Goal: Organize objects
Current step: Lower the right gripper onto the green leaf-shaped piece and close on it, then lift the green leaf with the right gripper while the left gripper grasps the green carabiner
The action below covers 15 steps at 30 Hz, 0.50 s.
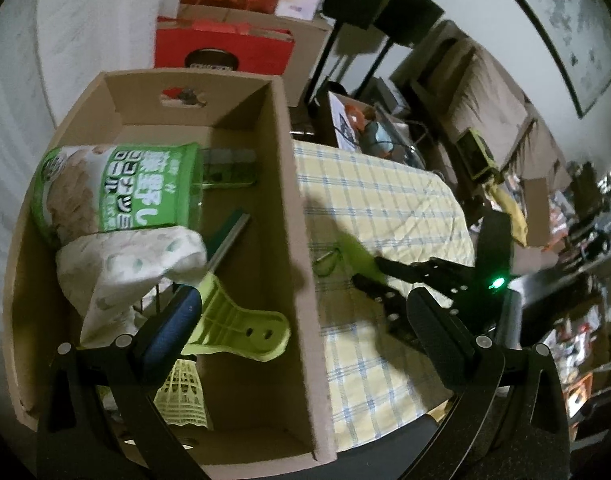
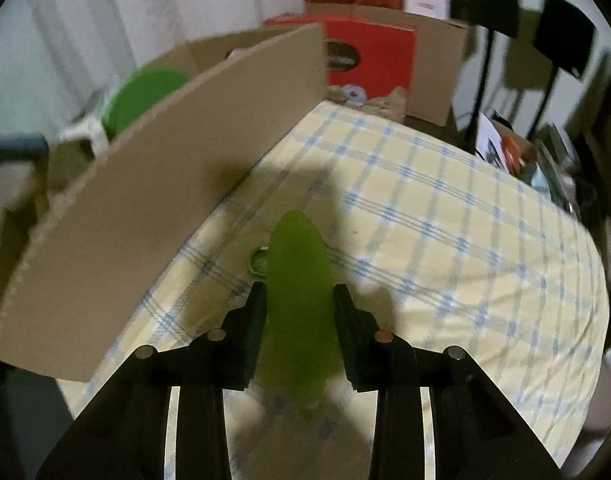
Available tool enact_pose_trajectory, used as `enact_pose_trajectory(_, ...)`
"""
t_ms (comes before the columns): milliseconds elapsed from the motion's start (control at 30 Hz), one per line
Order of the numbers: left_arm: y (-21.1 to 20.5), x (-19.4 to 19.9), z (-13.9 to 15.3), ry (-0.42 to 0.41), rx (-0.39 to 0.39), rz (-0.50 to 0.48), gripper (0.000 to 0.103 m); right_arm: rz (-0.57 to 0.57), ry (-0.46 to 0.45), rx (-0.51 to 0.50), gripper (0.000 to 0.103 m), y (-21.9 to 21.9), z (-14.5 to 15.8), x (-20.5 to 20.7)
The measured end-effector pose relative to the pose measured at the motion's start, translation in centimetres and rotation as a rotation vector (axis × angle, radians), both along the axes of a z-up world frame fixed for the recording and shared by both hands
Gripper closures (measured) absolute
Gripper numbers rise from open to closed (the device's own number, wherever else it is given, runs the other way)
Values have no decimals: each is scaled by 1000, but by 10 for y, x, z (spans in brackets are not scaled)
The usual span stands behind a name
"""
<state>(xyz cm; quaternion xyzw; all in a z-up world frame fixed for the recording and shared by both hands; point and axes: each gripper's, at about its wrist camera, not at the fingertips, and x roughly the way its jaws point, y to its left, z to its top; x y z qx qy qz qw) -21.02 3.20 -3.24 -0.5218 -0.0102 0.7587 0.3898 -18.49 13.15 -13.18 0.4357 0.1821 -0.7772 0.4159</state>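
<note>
Surface: a table under a yellow cloth checked with blue and white lines (image 2: 445, 240), creased and shadowed; its far edge drops off toward 1 o'clock in the right wrist view.
Box: an open brown cardboard box (image 1: 301, 216) stands on the cloth's left side, filling 9 to 12 o'clock in the left wrist view.
Box contents: a round green-labelled snack tub (image 1: 117, 188) lies on its side at 10 o'clock; a white leaf-printed cloth bundle (image 1: 133, 264) lies just below it; a lime-green plastic handled tool (image 1: 241, 328) and a pale yellow shuttlecock (image 1: 183, 396) lie nearer the camera.
Task thing: a flat, translucent lime-green plastic piece with a rounded tip (image 2: 297, 300) sits above the cloth, just right of the box wall.
Right gripper (image 2: 299, 300): black fingers at either edge of the green piece, pressing on it; blurred.
Left gripper (image 1: 305, 316): jaws wide apart with nothing between, its blue-padded finger (image 1: 173, 328) over the box.
Room: white curtain at 10 o'clock, red cartons (image 1: 225, 50) and more cardboard boxes at 12, black stands, cluttered shelves at 3 o'clock.
</note>
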Motion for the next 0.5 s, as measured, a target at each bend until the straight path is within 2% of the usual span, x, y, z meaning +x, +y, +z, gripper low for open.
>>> enact_pose_trajectory(133,21,8,8,44,-30,-71,0,-77,-28,-52,70,27,13,-5)
enact_pose_trajectory(233,44,11,8,63,-85,-142,2,-111,-27,-61,70,41,21,-8)
enact_pose_trajectory(367,69,10,5,71,-162,-219,10,-147,-22,-72,70,58,30,-5)
enact_pose_trajectory(433,81,9,6,100,-208,-252,15,-169,-21,-93,70,68,36,-6)
enact_pose_trajectory(500,93,11,10,141,-244,-292,26,-188,-22,-109,70,78,41,-6)
